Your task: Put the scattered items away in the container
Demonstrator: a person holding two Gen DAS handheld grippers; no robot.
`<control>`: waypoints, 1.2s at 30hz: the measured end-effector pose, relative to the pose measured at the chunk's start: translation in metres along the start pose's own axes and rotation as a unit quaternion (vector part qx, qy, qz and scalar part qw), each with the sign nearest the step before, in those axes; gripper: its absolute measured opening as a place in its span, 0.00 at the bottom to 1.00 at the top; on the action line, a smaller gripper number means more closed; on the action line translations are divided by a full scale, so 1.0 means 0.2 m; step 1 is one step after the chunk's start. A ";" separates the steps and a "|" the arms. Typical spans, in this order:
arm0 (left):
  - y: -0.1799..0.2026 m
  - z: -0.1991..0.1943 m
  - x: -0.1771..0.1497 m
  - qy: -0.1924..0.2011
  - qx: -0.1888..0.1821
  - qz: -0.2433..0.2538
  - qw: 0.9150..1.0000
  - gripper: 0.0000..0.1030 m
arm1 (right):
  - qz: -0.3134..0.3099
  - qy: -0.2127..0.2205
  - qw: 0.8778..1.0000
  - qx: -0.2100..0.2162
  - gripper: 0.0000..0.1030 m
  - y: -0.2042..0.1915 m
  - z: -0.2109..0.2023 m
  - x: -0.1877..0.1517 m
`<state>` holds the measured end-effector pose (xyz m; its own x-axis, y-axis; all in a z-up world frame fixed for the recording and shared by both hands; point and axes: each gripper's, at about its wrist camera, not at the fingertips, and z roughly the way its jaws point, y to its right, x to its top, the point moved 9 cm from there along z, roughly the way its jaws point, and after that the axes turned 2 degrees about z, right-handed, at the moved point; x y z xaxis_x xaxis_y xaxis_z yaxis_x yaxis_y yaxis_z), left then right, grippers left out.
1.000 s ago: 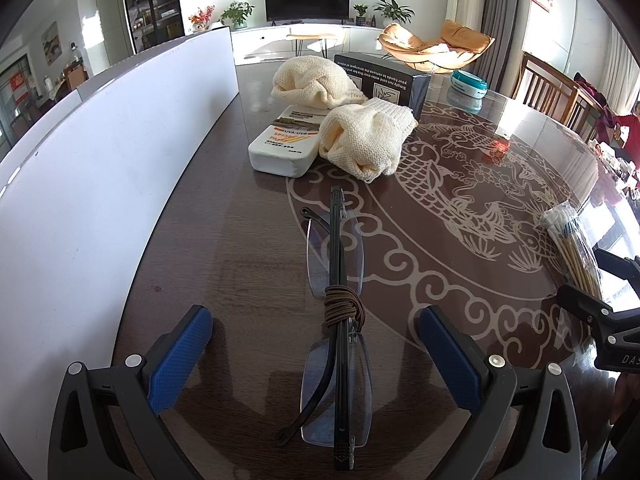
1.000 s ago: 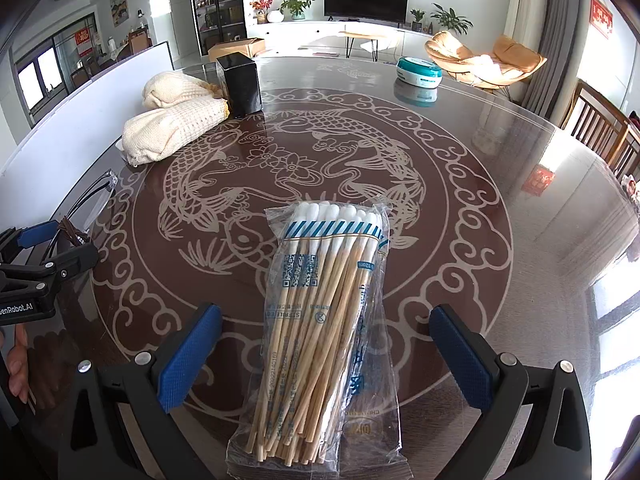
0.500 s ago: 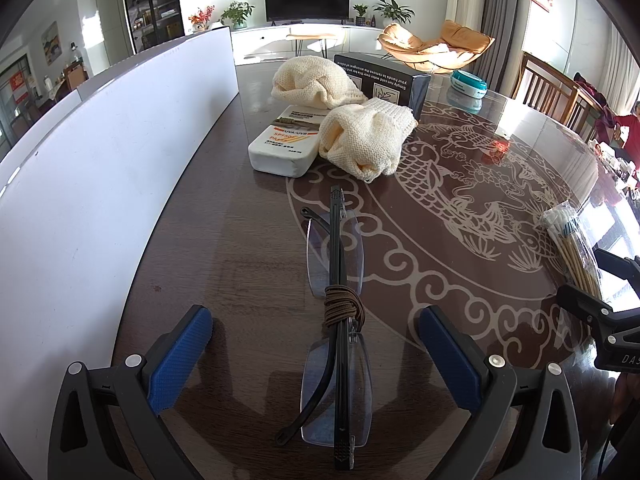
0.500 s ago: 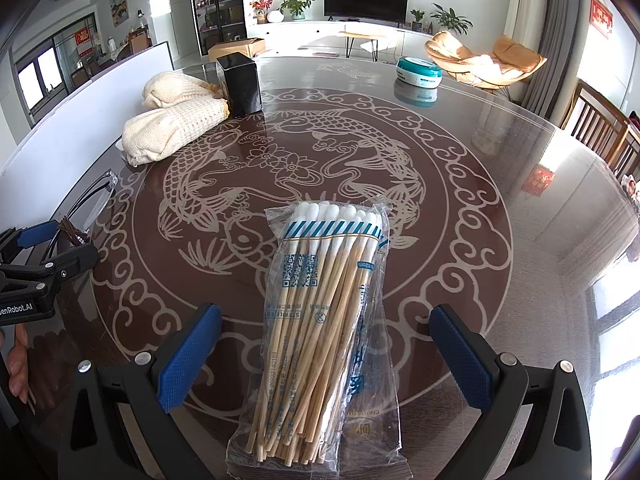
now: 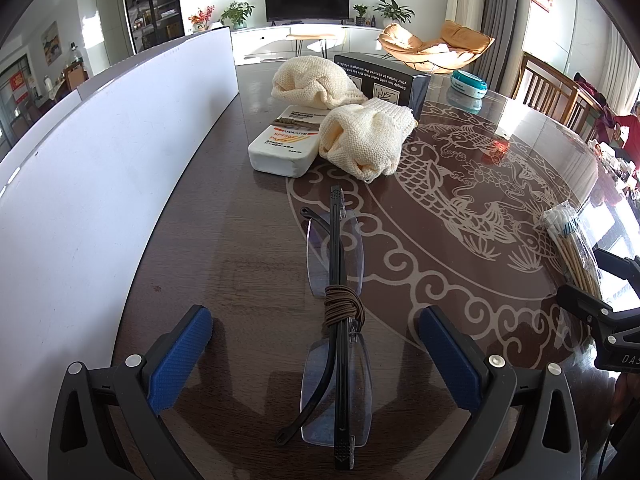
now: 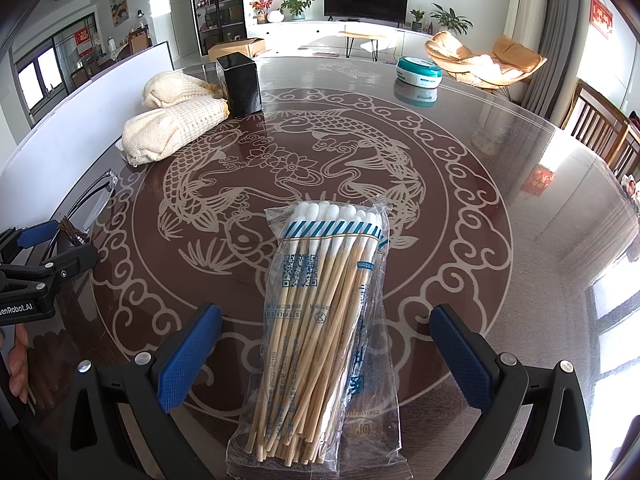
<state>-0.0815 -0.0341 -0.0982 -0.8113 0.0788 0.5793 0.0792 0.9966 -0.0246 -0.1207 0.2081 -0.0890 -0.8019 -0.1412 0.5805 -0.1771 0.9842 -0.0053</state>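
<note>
Your left gripper [image 5: 316, 344] gapes wide around folded rimless glasses [image 5: 336, 320] with a brown hair tie [image 5: 340, 306] on the table [image 5: 248, 248]; your right gripper [image 6: 326, 348] is spread around bagged cotton swabs [image 6: 320, 328] printed "STERILIZED".

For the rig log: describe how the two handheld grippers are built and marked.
Both match: the left gripper and right gripper have black plastic triangular frames with cut-outs and silver screws, each finger tipped with a blue textured pad. White lettering shows on their sides, only partly readable. No cables or sleeves are visible.
</note>
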 end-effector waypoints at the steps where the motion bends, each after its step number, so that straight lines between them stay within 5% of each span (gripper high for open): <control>1: 0.00 0.00 0.00 0.000 0.000 0.000 1.000 1.00 | 0.000 0.000 1.000 0.000 1.00 0.00 0.00 0.00; 31: 0.01 -0.01 -0.01 -0.003 -0.014 0.019 1.000 1.00 | 0.000 -0.001 1.000 0.004 1.00 0.00 0.00 0.00; 36: 0.02 -0.02 -0.03 -0.031 -0.041 0.061 0.997 1.00 | -0.032 -0.056 0.997 0.030 1.00 0.00 0.01 0.00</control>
<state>-0.0745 -0.0312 -0.0988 -0.8272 0.2034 0.5238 0.2250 0.9741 -0.0230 -0.1215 0.2070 -0.0919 -0.8461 -0.2189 0.4860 -0.2617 0.9649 -0.0210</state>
